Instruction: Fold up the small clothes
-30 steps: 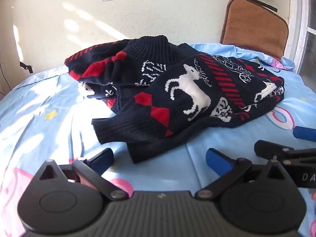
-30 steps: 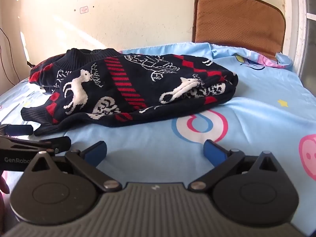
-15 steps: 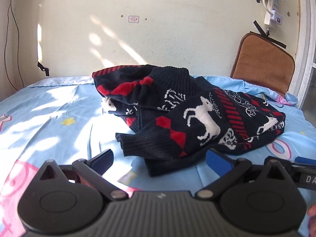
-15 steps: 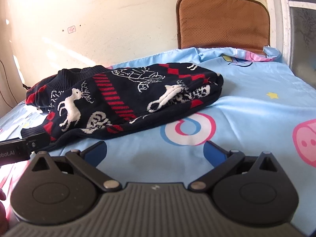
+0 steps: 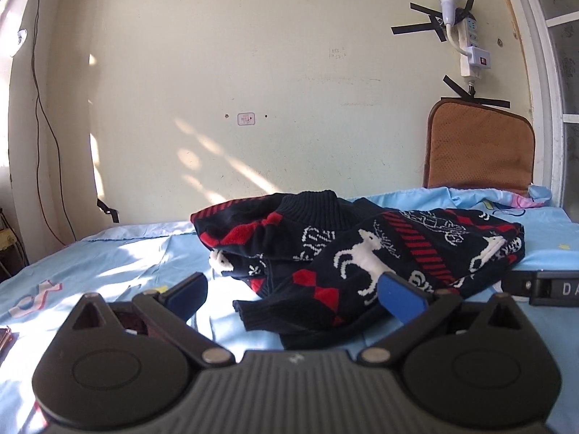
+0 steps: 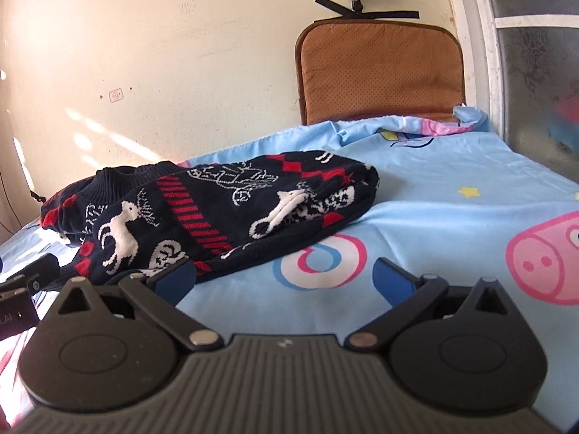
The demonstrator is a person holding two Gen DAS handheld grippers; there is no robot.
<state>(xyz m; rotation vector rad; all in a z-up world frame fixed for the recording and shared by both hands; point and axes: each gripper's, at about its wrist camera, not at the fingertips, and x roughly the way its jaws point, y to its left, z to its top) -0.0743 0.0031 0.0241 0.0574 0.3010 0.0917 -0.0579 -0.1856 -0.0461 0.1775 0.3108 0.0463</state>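
Note:
A small dark navy sweater with red diamonds and white reindeer lies in a loose folded heap on the light blue sheet. One ribbed sleeve cuff points toward the camera in the left wrist view. My left gripper hovers open just in front of that sleeve, holding nothing. In the right wrist view the same sweater lies ahead and to the left. My right gripper is open and empty near the sweater's front edge. The right gripper's body shows at the right edge of the left wrist view.
The sheet carries pink cartoon pig prints. A brown cushion leans on the cream wall at the back right. A power strip and lamp are taped to the wall. A window frame bounds the right side.
Both grippers have pulled back and tilted upward, so more wall shows and the sweater sits lower and farther off. The sweater itself has not moved. Both stay open.

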